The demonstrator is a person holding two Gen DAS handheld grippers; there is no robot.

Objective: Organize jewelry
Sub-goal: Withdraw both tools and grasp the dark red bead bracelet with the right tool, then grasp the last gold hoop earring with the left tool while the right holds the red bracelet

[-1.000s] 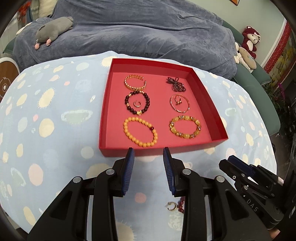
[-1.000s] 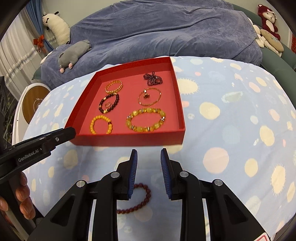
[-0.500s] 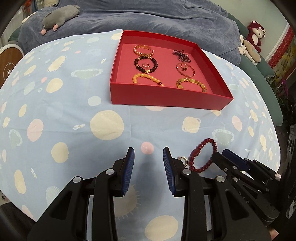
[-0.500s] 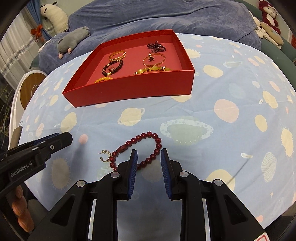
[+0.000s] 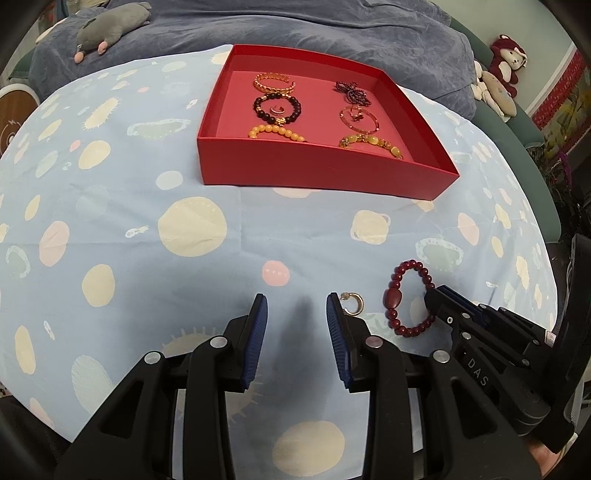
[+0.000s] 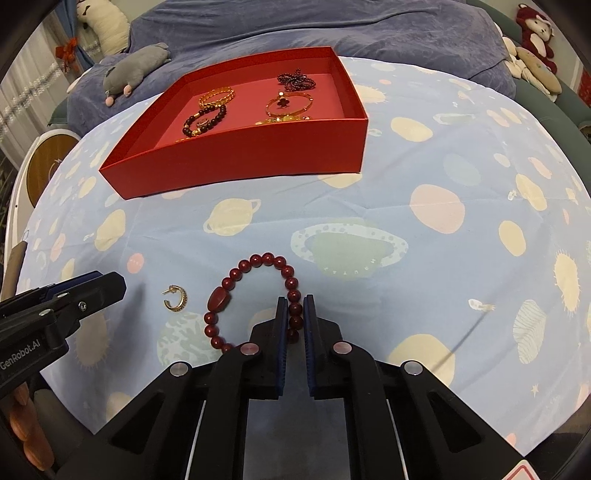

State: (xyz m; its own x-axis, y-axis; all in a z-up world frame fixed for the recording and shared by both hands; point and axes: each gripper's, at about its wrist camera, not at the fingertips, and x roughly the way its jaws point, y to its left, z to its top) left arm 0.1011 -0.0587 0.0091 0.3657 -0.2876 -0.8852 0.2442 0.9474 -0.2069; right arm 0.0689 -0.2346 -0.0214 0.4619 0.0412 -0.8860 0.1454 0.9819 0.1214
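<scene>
A dark red bead bracelet (image 6: 255, 299) lies on the spotted blue cloth, with a small gold hoop earring (image 6: 176, 298) to its left. My right gripper (image 6: 294, 306) has closed on the bracelet's right side, beads pinched between its blue pads. In the left wrist view the bracelet (image 5: 400, 301) and the earring (image 5: 352, 302) lie just right of my open, empty left gripper (image 5: 297, 308). The red tray (image 5: 325, 170) stands further back and holds several bracelets.
A blue-covered sofa with a grey plush toy (image 5: 110, 29) lies behind the table. More plush toys (image 6: 532, 48) sit at the far right. The table edge curves close below both grippers.
Both grippers have pulled back from the tray and come down low. The right gripper's jaws have narrowed from open to closed around the red bracelet's beads.
</scene>
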